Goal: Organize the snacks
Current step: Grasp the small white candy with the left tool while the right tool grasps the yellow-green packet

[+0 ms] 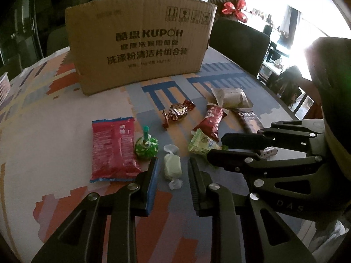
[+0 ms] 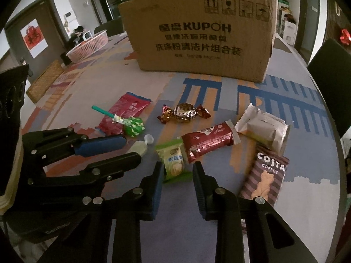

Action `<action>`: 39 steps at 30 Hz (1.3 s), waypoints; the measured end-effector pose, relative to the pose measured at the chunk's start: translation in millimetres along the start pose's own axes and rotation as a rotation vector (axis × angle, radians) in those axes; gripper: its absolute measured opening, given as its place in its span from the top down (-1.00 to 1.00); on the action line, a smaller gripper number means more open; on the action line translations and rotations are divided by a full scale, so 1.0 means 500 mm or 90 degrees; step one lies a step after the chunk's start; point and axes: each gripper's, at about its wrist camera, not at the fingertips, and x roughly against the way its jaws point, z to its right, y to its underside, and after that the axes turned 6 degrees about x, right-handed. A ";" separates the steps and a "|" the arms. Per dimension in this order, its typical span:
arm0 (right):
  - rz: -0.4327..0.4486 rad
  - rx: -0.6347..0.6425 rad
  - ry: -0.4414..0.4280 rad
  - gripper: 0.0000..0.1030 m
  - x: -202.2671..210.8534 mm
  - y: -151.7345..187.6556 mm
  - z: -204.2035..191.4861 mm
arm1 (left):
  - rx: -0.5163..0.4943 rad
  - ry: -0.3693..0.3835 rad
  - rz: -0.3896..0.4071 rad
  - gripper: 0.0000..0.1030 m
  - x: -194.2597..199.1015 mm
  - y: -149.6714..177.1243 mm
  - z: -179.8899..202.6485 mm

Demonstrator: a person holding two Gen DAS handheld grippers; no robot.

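Several snacks lie on the patterned table before a cardboard box. My left gripper is open, its fingers on either side of a pale wrapped candy, low over the table; it also shows in the right wrist view. My right gripper is open around the near end of a green snack packet; it also shows in the left wrist view. Near by lie a red packet, a green lollipop and a dark red bar.
A gold-brown wrapped candy, a white wrapped cake and a Costa Coffee packet lie to the right. A pink basket stands at the far left. A dark chair stands behind the table's right edge.
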 end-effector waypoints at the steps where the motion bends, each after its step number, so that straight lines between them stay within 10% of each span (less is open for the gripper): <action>1: -0.001 -0.001 0.001 0.42 -0.001 0.000 0.002 | 0.000 -0.003 -0.004 0.50 -0.004 -0.001 0.000; 39: 0.003 0.073 0.002 0.56 -0.011 -0.038 -0.050 | 0.092 -0.019 0.025 0.63 0.060 0.011 -0.029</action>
